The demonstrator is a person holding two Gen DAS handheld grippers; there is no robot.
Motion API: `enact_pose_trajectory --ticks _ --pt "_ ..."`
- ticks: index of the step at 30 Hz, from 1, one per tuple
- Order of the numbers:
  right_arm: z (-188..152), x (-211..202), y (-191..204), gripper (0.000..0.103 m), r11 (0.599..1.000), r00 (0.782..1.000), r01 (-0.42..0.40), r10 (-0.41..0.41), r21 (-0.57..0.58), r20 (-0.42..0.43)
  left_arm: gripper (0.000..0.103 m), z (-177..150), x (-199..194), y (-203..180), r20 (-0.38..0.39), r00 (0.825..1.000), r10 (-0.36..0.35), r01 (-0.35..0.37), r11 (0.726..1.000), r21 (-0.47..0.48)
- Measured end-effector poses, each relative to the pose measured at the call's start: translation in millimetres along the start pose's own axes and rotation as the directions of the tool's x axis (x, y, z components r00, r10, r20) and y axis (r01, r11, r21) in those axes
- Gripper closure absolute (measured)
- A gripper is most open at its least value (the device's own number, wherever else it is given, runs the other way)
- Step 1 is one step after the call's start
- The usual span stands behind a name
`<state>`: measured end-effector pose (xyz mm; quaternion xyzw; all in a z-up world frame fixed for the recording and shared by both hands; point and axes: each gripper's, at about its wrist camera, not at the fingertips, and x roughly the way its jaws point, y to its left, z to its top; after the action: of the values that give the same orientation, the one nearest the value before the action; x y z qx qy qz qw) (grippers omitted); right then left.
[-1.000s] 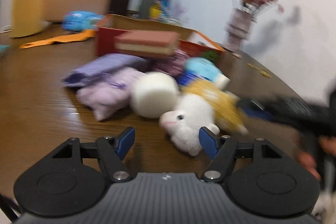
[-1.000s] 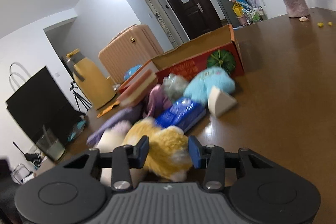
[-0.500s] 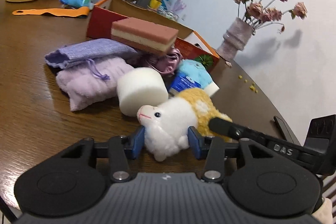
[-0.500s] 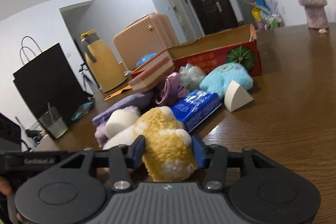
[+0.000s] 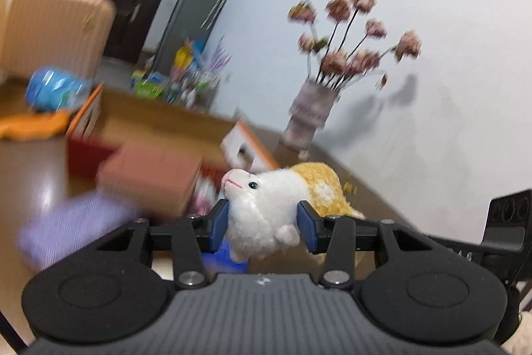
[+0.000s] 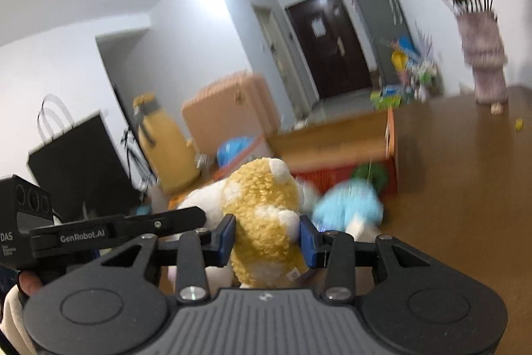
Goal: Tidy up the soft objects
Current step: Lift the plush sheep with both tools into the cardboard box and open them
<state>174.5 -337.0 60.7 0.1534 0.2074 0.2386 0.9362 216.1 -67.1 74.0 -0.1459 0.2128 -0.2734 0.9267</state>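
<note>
A plush sheep with a white head and yellow woolly body (image 5: 266,205) is held by both grippers above the table. My left gripper (image 5: 262,223) is shut on its white head end. My right gripper (image 6: 267,238) is shut on its yellow rear end (image 6: 262,208). The left tool's arm (image 6: 113,230) shows in the right wrist view. Below lie a brown layered sponge block (image 5: 149,175), a purple cloth (image 5: 73,222) and a light blue plush (image 6: 349,205). An open red cardboard box (image 5: 159,125) stands behind them.
A vase of dried pink flowers (image 5: 312,112) stands at the table's far right. A blue packet (image 5: 56,88) and an orange strip (image 5: 30,128) lie at the far left. A beige suitcase (image 6: 229,112), a yellow jug (image 6: 163,138) and a black bag (image 6: 76,162) stand beyond.
Both grippers, shut on the plush sheep, have lifted it off the table. The pile of soft things has dropped lower in both views.
</note>
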Motion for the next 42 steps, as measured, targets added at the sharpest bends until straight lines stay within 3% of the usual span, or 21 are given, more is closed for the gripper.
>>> enact_pose_trajectory --ticks 3,6,10,13,18,23,27,30,32,34,36,38,42 --pt "34.7 14.7 -1.4 0.064 0.999 0.997 0.039 -0.037 -0.033 0.061 0.058 43.9 31.4 6.3 0.022 0.999 -0.028 0.027 0.999 0.031" --pt "71.6 44.7 -11.9 0.064 0.996 0.992 0.083 -0.080 -0.034 0.095 0.058 83.6 71.6 22.4 -0.007 0.999 -0.053 0.053 0.999 -0.005" --pt "112.1 96.3 -38.6 0.065 0.995 0.992 0.102 -0.103 0.020 0.070 0.058 126.3 134.5 56.7 -0.074 0.995 -0.069 0.062 0.994 -0.091" --pt "134.9 139.7 -61.2 0.065 0.990 0.990 0.131 -0.134 0.058 0.039 0.058 146.1 180.2 77.6 -0.114 0.991 -0.067 0.057 0.994 -0.091" --pt "152.3 208.6 -94.2 0.065 0.975 0.980 0.201 -0.198 0.093 -0.034 0.058 156.6 253.4 111.6 -0.189 0.982 -0.026 0.003 0.993 -0.121" --pt "156.9 256.8 -120.9 0.066 0.960 0.965 0.254 -0.244 0.118 -0.095 0.057 153.3 299.5 142.8 -0.251 0.968 -0.018 -0.026 0.985 -0.172" --pt "151.3 287.4 -133.1 0.066 0.940 0.939 0.327 -0.312 0.096 -0.145 0.057 142.4 332.7 159.0 -0.326 0.945 -0.001 -0.067 0.978 -0.197" --pt "144.4 306.2 -139.4 0.065 0.926 0.916 0.367 -0.344 0.089 -0.205 0.055 133.4 348.5 164.0 -0.382 0.923 0.039 -0.112 0.979 -0.170" --pt "137.8 313.6 -137.8 0.064 0.914 0.895 0.402 -0.378 0.062 -0.237 0.047 127.7 354.1 164.8 -0.421 0.904 0.071 -0.146 0.978 -0.149" --pt "133.6 317.8 -135.0 0.063 0.907 0.882 0.419 -0.399 0.032 -0.250 0.041 126.6 354.7 163.1 -0.428 0.899 0.094 -0.160 0.980 -0.122" --pt "134.9 318.6 -131.2 0.060 0.899 0.872 0.438 -0.422 0.010 -0.248 0.039 129.4 347.7 160.1 -0.408 0.904 0.128 -0.184 0.978 -0.100" --pt "135.1 314.6 -124.8 0.058 0.887 0.863 0.461 -0.454 -0.026 -0.223 0.035 134.6 328.4 157.7 -0.361 0.921 0.147 -0.196 0.975 -0.102" --pt "143.8 288.4 -108.1 0.052 0.896 0.881 0.442 -0.441 -0.031 -0.174 0.034 152.9 276.3 141.6 -0.279 0.944 0.178 -0.201 0.978 -0.057"
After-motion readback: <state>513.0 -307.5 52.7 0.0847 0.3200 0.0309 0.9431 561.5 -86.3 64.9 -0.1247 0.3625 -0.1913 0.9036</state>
